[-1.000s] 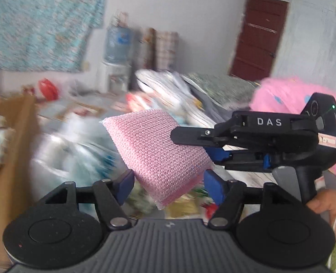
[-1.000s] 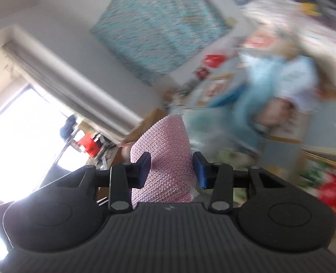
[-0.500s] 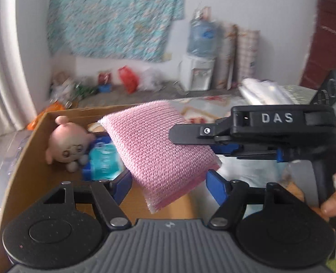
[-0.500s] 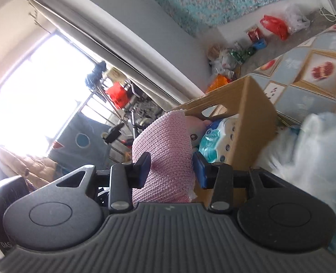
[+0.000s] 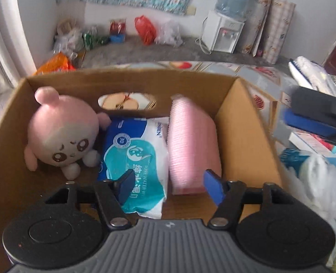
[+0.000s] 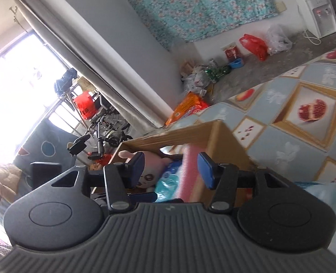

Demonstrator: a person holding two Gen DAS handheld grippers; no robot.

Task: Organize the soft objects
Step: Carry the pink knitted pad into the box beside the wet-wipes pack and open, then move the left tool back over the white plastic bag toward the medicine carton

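1. Since the earlier frames, we are seeing the pink knitted cushion (image 5: 192, 145) out of the right gripper (image 6: 171, 170) and standing on edge inside the cardboard box (image 5: 243, 122), against its right wall.
2. Nearest, the left gripper (image 5: 171, 187) is hovering over the box's near edge, its blue pads (image 5: 213, 187) spread apart and pinching nothing.
3. We are finding the right gripper's pads likewise spread and empty; in the left wrist view it is sitting blurred at the right, outside the box.
4. Beside the cushion and touching it, a wet-wipes pack (image 5: 136, 159) is lying in the middle of the box.
5. Left of the pack, a pink plush toy (image 5: 62, 132) is leaning in the far left corner.
6. Beyond the box, a water dispenser (image 5: 225, 29) is standing against the wall.
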